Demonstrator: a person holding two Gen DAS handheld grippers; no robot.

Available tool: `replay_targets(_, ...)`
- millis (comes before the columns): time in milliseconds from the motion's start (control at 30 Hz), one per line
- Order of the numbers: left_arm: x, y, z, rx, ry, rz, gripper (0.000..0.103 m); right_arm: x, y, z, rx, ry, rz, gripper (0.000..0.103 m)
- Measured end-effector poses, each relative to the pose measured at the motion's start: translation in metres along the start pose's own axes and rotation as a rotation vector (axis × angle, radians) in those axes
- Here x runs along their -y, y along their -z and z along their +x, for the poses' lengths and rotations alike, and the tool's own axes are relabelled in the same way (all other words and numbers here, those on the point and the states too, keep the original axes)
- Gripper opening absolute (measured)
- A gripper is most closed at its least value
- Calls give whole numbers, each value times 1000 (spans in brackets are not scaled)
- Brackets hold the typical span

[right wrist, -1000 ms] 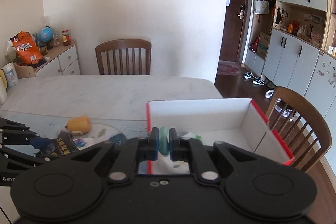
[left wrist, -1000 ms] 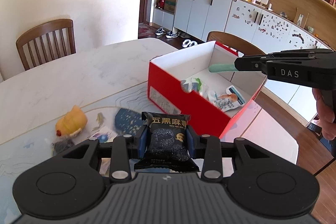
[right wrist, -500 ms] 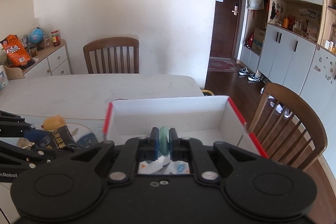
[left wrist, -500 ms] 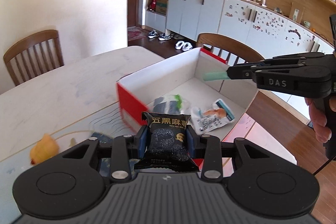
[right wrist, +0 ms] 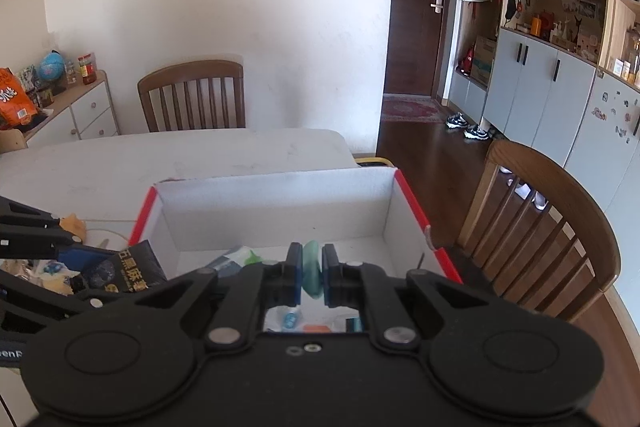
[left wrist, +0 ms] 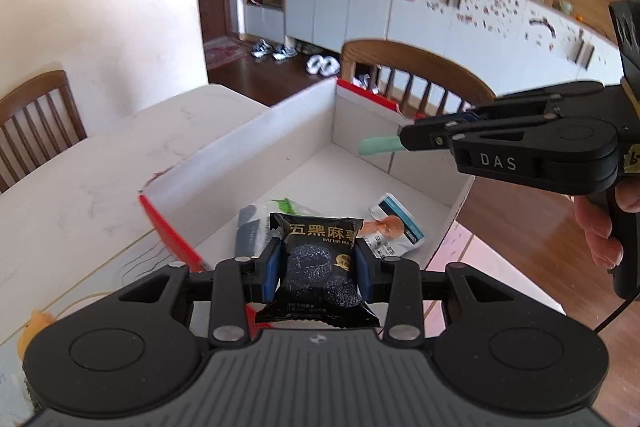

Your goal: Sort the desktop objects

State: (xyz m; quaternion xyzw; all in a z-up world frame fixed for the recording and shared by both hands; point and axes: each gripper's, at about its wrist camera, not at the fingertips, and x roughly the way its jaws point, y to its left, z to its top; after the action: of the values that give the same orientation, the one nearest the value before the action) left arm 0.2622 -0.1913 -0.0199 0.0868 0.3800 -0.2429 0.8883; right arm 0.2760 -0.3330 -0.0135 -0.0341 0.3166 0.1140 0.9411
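left gripper (left wrist: 316, 267) tilted down over the near edge of the red-and-white box (left wrist: 256, 163), jaws clenched on a black snack packet (left wrist: 318, 263) with gold lettering; blue pads press both sides, and the packet stands upright between them, its lower crimped edge hanging toward the camera. in the right wrist view the same packet (right wrist: 132, 271) shows at the left, just outside or over the box's left wall (right wrist: 160, 223), can't tell which from this angle.

right gripper (right wrist: 308, 273) also angled down, over the box interior, jaws nearly together and grasping a thin pale-green piece (right wrist: 311, 273) edge-on. from the left wrist view that gripper (left wrist: 404, 145) comes in from the right, roughly level in the picture, with the green piece (left wrist: 378, 145) sticking out past its tips above the box's far right part. a person's hand (left wrist: 600, 223) wraps the handle below the gripper body, fingers curled around it.

inside the box: a white-blue sachet (left wrist: 394, 227) with an orange patch, a clear wrapper with a green bit (left wrist: 286, 205), and a dark comb-like thing (left wrist: 248, 235), blurred so not sure. all lie on the box floor, near the left gripper's tips.

box sits on the pale marble counter (left wrist: 80, 179). a yellow toy (right wrist: 74, 223) lies on the counter left of the box, well apart from both grippers. wooden chair (right wrist: 552, 223) just beside the box's right side.
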Motion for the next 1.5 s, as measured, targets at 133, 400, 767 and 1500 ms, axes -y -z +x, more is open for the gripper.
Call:
replay_targets(133,8,-9,17,-32,7,34,36,4,1,10,-18,-1,-5,8)
replay_targets(400,16,-17,47,-99,14,78,36,15,-2,38,-74,-13,27,8)
replay_targets(767,14,-27,87,-192,3,117,36,25,-4,73,-113,-9,28,8)
replay_targets(1500,14,-22,132,-358,6,154,36,29,12,99,-220,-22,27,8)
